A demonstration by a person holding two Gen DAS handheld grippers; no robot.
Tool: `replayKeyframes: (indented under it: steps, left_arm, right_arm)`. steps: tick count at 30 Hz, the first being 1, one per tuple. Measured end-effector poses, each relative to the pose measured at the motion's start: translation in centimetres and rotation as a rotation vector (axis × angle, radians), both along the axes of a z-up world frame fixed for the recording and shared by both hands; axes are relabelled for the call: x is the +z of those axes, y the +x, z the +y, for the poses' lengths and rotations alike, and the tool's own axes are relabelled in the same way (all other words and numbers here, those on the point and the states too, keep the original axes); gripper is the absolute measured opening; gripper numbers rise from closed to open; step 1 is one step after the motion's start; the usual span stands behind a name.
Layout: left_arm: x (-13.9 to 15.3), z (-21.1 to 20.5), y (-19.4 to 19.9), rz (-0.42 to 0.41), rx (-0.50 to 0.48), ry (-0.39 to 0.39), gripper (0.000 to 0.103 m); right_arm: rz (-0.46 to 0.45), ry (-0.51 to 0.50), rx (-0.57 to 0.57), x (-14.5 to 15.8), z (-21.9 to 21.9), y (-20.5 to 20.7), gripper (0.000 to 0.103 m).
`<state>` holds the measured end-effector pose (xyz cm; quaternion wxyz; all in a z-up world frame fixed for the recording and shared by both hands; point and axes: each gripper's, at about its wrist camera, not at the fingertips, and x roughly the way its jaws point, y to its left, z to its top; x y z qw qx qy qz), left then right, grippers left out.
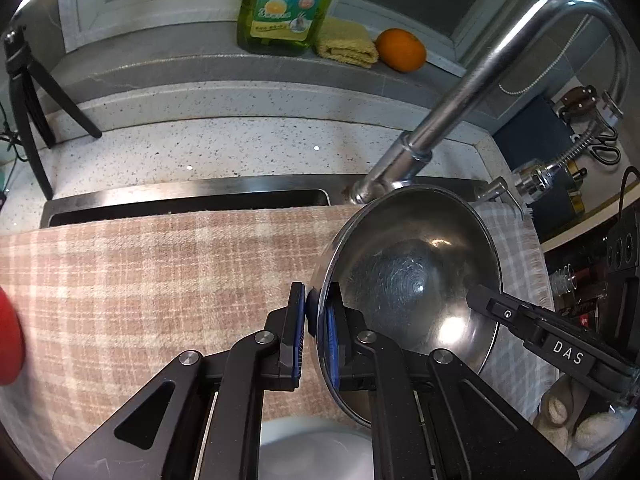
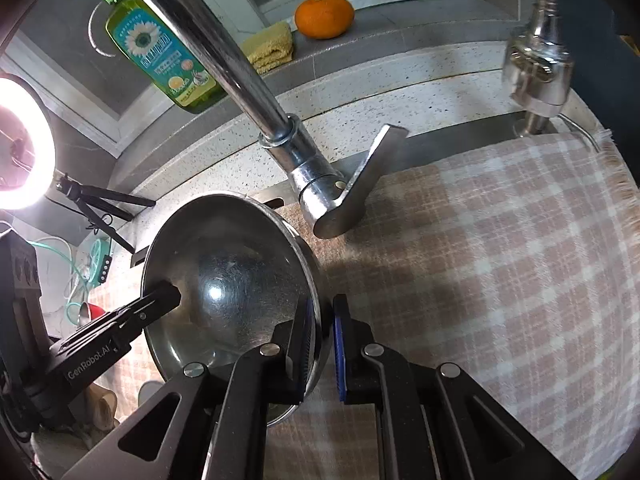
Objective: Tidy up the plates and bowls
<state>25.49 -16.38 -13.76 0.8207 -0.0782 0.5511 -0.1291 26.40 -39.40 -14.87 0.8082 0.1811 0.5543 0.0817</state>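
Observation:
A steel bowl (image 1: 412, 276) is held tilted above the checked cloth (image 1: 160, 272). My left gripper (image 1: 316, 320) is shut on the bowl's left rim, one finger inside and one outside. My right gripper (image 2: 322, 336) is shut on the opposite rim of the same bowl (image 2: 228, 276). Each gripper shows in the other's view: the right one enters the left wrist view at the bowl's right edge (image 1: 480, 296), the left one enters the right wrist view at the bowl's left edge (image 2: 168, 292). A white dish (image 1: 316, 448) lies below the left gripper, partly hidden.
A chrome faucet (image 2: 280, 140) arches over the sink (image 1: 188, 200), close behind the bowl. A second tap (image 2: 536, 64) stands at the right. Soap bottle (image 1: 280, 4), yellow cloth (image 1: 348, 44) and orange (image 1: 400, 50) sit on the ledge. A tripod (image 1: 28, 96) stands left. A red object (image 1: 8, 340) is at the left edge.

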Motion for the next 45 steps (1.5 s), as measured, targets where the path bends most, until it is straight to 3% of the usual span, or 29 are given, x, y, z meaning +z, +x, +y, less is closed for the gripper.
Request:
replayKeyframes:
  steps: [12,28,37,45]
  left_arm:
    - [1.7,-2.1,-5.1,-0.024,-0.037,-0.031,0.008]
    - [0.8,-3.7,-11.8,-0.004,-0.060,-0.022,0.010]
    - [0.3,-3.6,-12.2,0.017,-0.083,0.002,0.010]
    - [0.0,-3.7,-12.1,0.024,-0.089,0.007,0.012]
  right_arm:
    - [-0.009,0.000,0.003,2.7,-2.4,-4.7,0.010]
    - [0.113,0.012,0.023,-0.7,-3.7,-11.7,0.010]
    - [0.185,0.041,0.077,-2.3,-3.0,-14.2,0.010]
    - [0.196,0.052,0.093,-2.7,-3.1,-14.5,0.009]
